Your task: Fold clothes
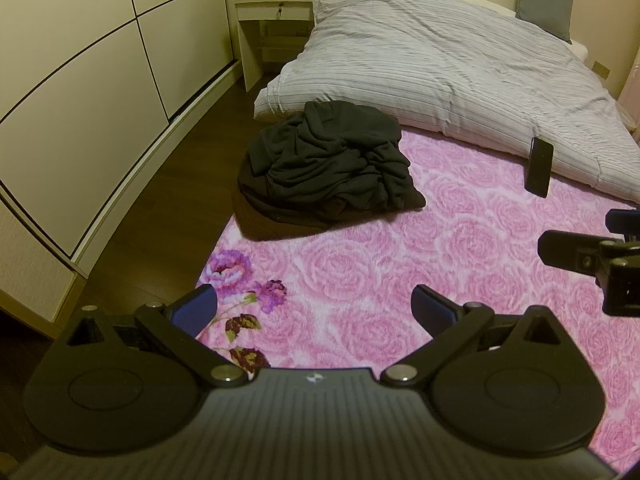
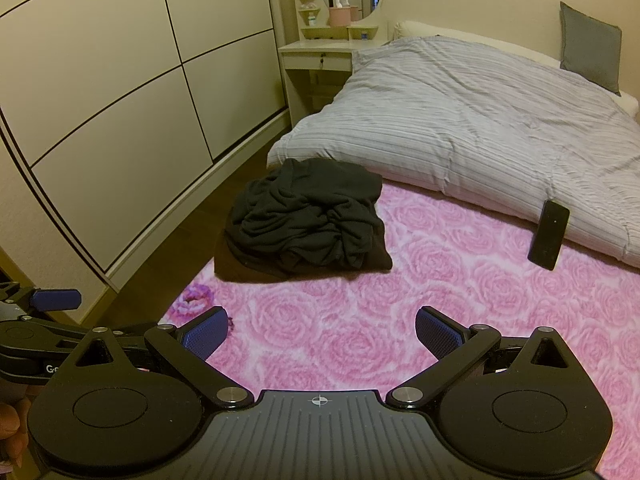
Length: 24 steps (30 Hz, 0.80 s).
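Note:
A crumpled dark grey-black garment lies in a heap on top of a brownish folded piece at the left edge of a pink rose-patterned blanket; it also shows in the right wrist view. My left gripper is open and empty, hovering over the blanket well short of the heap. My right gripper is open and empty, also short of the heap. The right gripper shows at the right edge of the left wrist view.
A black phone leans against the grey striped duvet on the bed. A wardrobe with white panels stands left across a strip of dark floor. A cream dressing table stands at the back.

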{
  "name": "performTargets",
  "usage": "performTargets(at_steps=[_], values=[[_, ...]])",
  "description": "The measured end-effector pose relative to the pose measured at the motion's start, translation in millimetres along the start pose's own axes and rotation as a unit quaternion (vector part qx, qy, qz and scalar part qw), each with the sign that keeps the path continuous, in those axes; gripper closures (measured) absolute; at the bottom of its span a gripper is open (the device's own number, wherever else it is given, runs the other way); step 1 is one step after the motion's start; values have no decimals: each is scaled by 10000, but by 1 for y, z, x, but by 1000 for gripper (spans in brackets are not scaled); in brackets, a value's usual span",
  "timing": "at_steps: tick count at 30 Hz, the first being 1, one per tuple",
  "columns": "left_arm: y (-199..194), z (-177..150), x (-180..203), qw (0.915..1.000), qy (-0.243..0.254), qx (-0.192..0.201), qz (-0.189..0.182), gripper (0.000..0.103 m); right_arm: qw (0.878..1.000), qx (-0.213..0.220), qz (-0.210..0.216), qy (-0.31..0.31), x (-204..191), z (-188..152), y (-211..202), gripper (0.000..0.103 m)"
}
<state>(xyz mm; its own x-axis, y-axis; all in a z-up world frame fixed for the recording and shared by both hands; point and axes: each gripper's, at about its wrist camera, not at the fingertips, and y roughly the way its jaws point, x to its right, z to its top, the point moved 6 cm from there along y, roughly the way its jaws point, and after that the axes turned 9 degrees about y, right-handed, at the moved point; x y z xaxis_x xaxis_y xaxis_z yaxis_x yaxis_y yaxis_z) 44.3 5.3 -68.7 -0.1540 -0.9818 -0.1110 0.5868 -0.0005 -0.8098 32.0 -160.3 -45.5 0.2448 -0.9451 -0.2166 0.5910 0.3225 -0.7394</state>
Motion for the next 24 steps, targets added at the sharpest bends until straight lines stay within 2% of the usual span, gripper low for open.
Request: performTargets(at_steps=[24], values=[[0,-7,8,9999,70,-140,35,1,9999,-103,105,-33,6,-3,4,1]])
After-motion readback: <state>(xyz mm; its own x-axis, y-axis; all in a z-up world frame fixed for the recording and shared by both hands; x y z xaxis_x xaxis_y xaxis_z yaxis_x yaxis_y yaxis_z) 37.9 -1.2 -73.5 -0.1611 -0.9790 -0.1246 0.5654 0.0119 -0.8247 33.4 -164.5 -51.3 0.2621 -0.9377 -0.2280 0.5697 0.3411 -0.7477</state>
